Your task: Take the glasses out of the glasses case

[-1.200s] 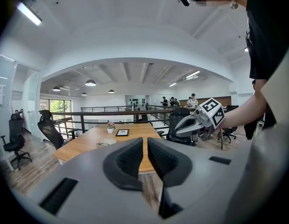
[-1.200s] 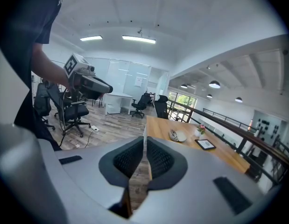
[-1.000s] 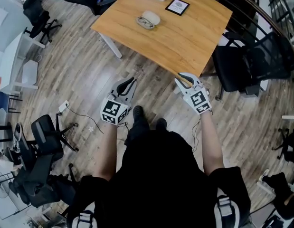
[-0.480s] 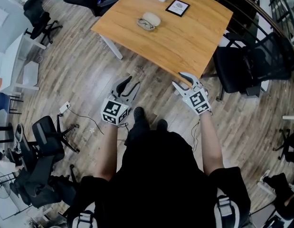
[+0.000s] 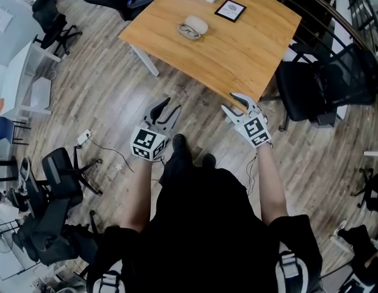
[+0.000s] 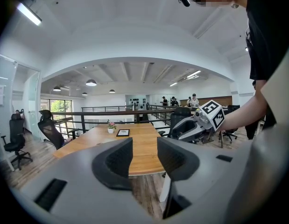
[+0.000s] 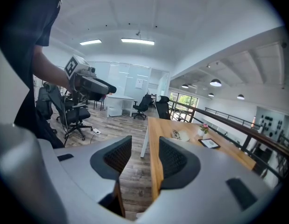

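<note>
The table (image 5: 237, 47) has a smooth top of light wood with a soft, matt shine. The floor (image 5: 97, 96) is of grey-brown wood planks with visible grain. The glasses case (image 5: 195, 24) looks pale and smooth. The chair (image 5: 347, 72) has a black mesh back.

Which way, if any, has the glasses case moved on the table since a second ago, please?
No. The glasses case lies at the same spot on the table, just as far from the picture frame; only the camera shifted slightly.
</note>
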Motion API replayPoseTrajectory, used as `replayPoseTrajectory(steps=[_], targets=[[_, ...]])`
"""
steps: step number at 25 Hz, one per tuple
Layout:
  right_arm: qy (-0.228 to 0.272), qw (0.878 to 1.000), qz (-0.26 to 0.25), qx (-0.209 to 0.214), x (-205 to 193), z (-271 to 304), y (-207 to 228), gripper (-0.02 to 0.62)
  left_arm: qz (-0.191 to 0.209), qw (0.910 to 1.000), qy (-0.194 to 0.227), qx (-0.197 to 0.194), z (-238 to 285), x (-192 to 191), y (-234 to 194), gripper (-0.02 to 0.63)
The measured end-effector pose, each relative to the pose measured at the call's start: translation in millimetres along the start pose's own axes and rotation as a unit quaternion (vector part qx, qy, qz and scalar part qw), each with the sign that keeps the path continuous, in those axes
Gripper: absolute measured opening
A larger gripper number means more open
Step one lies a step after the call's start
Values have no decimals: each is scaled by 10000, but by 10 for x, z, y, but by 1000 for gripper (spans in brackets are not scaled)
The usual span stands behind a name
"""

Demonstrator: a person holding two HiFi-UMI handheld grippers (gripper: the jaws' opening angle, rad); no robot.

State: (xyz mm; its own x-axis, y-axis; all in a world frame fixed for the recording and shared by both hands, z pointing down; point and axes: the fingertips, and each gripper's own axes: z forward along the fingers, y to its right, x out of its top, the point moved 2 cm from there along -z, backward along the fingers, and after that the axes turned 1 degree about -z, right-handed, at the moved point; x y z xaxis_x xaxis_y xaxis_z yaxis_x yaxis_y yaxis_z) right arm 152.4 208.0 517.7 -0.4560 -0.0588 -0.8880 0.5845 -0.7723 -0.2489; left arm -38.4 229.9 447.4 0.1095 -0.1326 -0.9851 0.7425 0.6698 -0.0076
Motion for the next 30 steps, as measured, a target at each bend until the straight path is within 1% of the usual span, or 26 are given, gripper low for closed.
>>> replayPoseTrajectory(steps=[8,14,18,22,26,30], targets=[[-115,9999,64,52,-12,239,68,198,-74,10000,-56,-2,97,-54,-264,173],[-194,9998,88,5,112,543,200,210,-137,9999,-44,-25,237,-23,-664,198],[-262,9996,108,-40,169,783,336,219,-147,9998,-28,-131,408,10,-950,202],[-317,9994,148,-71,266,1132,471,219,-154,9996,-35,-217,527,27,-1321,204],[-329,9993,183,-60,429,1536,544,219,-192,9996,-51,-214,576,24,-1767,204],[-347,9992,187,-82,577,1956,617,219,-142,9997,-15,-177,611,76,-2224,204]])
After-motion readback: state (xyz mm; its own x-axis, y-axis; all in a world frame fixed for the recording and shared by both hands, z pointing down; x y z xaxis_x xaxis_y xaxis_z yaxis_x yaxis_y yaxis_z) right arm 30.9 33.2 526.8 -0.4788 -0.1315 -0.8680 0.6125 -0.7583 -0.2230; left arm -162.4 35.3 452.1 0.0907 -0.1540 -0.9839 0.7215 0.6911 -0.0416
